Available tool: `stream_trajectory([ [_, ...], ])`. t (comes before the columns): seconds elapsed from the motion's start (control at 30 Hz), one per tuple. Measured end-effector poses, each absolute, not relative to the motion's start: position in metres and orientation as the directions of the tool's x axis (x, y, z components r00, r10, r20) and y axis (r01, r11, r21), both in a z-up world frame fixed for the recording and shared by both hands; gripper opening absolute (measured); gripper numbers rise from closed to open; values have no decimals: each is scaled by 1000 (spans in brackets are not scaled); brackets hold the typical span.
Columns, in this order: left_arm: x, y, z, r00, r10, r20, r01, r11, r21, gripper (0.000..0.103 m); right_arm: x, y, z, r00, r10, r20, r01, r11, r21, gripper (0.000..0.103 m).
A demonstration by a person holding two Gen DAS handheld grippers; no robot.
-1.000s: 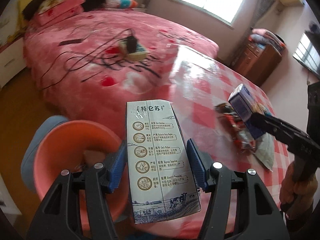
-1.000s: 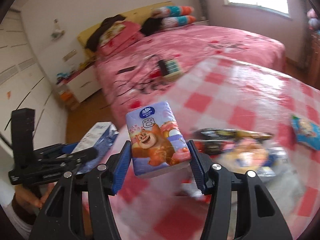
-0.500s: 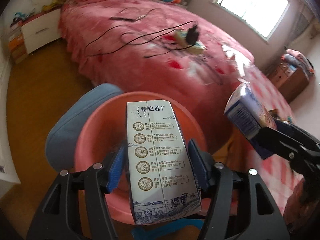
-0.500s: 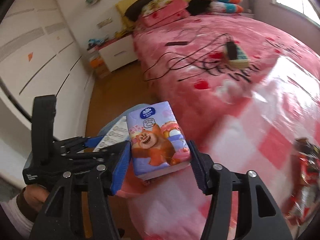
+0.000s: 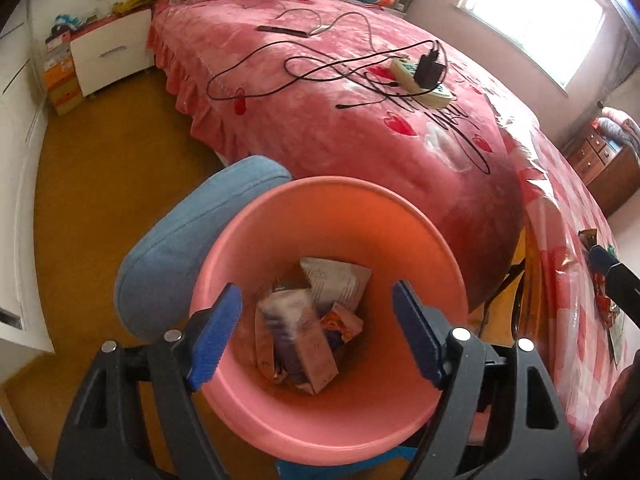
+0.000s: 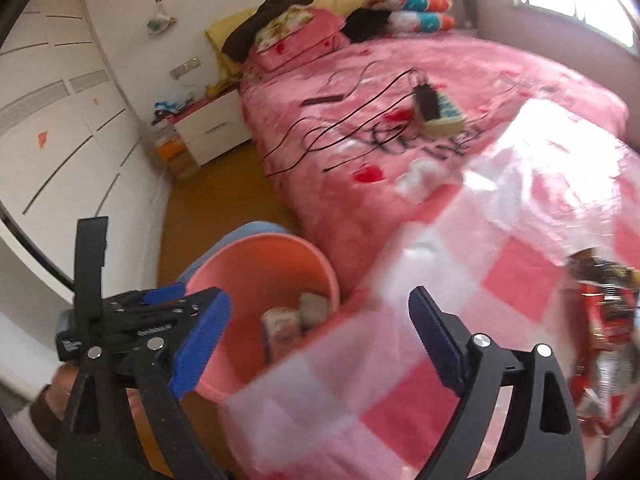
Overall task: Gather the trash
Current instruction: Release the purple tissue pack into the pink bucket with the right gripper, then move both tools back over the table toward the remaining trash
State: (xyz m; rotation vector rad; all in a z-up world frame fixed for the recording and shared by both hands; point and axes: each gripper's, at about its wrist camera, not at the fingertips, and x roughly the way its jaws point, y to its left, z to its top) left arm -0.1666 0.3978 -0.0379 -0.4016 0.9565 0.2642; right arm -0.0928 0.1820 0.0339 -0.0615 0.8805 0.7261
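Two views are being given, and the left wrist view is being taken first. The left gripper (image 5: 316,336) is being held spread wide and empty directly above the pink bin (image 5: 432,236), whose mouth is lying between and beyond the two blue pads. A milk carton (image 5: 296,344) is lying at the bottom of the bin, its long axis running away from the claw, with other wrappers (image 5: 340,284) packed around it. A blue cushioned stool (image 5: 192,232) is being touched by the bin on its left, and the pink bed (image 5: 360,128), strewn with black cables (image 5: 280,80) and a power strip (image 5: 424,84), is lying beyond. At the right edge, remaining trash (image 5: 600,304) is showing on the checked table (image 5: 560,208).

In the right wrist view, the right gripper (image 6: 316,344) is likewise being held spread and empty, above the table's near corner (image 6: 420,320). The bin (image 6: 224,268) is sitting low and left of this claw, just off the table edge. The remaining trash (image 6: 608,320), seemingly red and black snack wrappers though blurred by motion, is lying to the far right on the table (image 6: 520,280). The right gripper is judged nearer to it, so a swing rightward is being called for; nothing is seen standing between claw and wrappers. The left gripper (image 6: 176,312) is being seen at lower left, over the bin.
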Motion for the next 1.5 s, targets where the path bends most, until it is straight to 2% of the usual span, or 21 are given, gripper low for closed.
stream_trajectory([
  [0.23, -160, 377, -23, 590, 19, -807, -335, 915, -224, 78, -103, 150, 41, 487, 516, -704, -567, 800, 194, 90],
  [0.4, -159, 358, -15, 622, -23, -782, -285, 924, -254, 78, -114, 131, 41, 517, 520, -680, -531, 818, 222, 90],
  [1.1, -187, 280, 17, 667, -159, -728, -82, 955, -285, 79, -160, 56, 32, 601, 398, -694, -342, 912, 227, 89],
  [1.5, -184, 223, 36, 658, -253, -709, 85, 961, -265, 79, -183, -13, 35, 646, 322, -692, -211, 947, 243, 90],
])
